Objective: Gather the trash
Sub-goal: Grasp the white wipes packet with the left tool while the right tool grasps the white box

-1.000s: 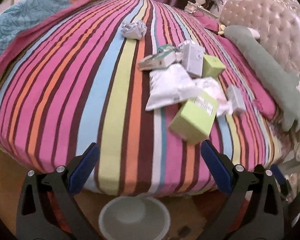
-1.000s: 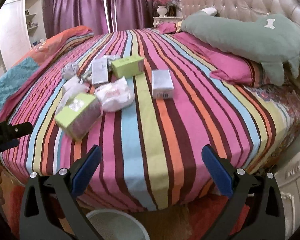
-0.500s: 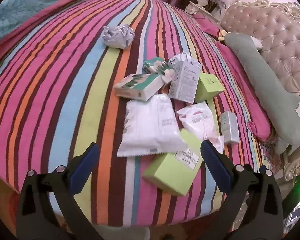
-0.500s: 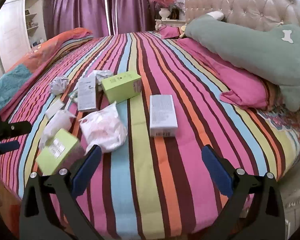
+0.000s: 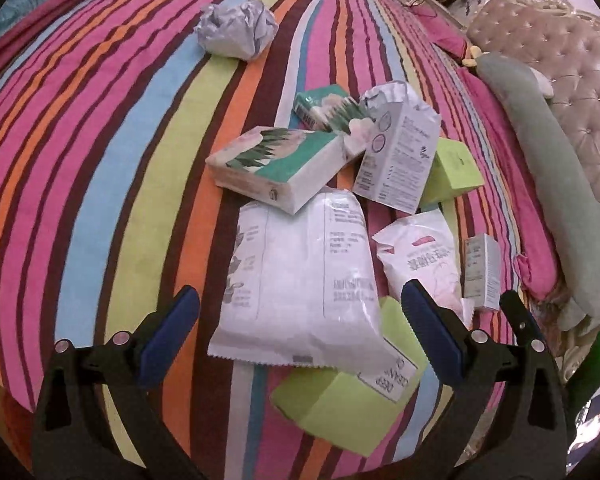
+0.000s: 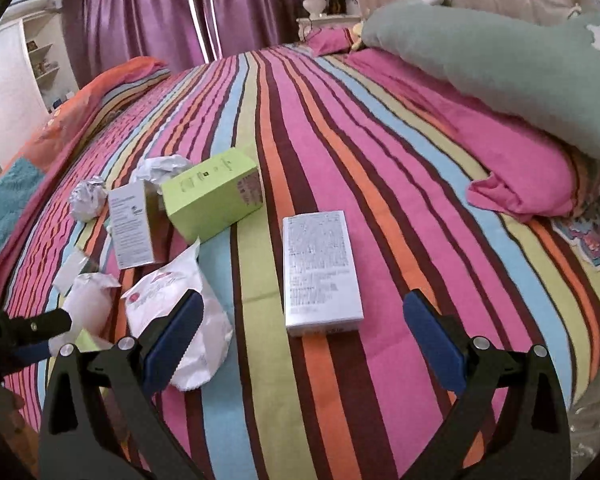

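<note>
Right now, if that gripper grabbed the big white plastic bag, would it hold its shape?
Probably not. The white bag looks like thin, creased film, so it would likely sag and crumple. It seems light, and glossy enough to slip. It overlaps the green box, which may shift.

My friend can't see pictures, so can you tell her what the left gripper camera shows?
The open left hand-held gripper hangs over a big white plastic packet in a pile of trash on a striped bed. The pile has green boxes, a tissue pack and a white carton; a crumpled paper ball lies apart.
</note>
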The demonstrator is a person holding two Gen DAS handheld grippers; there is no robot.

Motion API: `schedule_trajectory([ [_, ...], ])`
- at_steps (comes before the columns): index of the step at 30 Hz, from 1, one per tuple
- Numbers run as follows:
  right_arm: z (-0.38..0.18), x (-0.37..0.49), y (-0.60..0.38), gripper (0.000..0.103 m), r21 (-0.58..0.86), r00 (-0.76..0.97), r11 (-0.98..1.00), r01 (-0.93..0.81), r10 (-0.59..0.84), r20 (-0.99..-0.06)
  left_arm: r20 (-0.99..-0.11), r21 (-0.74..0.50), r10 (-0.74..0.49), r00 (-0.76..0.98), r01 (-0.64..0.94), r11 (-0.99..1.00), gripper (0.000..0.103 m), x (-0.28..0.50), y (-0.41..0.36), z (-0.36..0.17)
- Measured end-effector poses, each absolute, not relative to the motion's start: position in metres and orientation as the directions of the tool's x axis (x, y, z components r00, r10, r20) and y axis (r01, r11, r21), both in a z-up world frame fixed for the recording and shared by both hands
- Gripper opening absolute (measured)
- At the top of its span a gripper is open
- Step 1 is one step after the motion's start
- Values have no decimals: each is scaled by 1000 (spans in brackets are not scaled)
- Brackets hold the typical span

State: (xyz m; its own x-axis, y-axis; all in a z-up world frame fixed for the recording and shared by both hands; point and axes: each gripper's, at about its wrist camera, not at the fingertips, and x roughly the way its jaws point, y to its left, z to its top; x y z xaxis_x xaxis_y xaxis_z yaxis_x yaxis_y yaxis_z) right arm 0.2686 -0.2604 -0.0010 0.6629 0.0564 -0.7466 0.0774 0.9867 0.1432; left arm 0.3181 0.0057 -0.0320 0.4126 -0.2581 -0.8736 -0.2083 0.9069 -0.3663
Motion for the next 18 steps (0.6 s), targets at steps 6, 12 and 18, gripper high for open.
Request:
schedule_trajectory([
  [6, -13, 290, -258, 96, 112, 625, 991, 76, 40, -780, -890, -337, -235, 391, -218, 916, 98, 328, 3, -44],
  [12, -29, 309, -261, 95, 74, 590, 993, 94, 5, -808, -866, -405, -295, 403, -221, 887, 81, 333, 10, -50],
  [18, -43, 316, -270, 65, 109, 541, 989, 102, 37, -840, -852, -436, -335, 402, -191, 880, 72, 335, 8, -49],
])
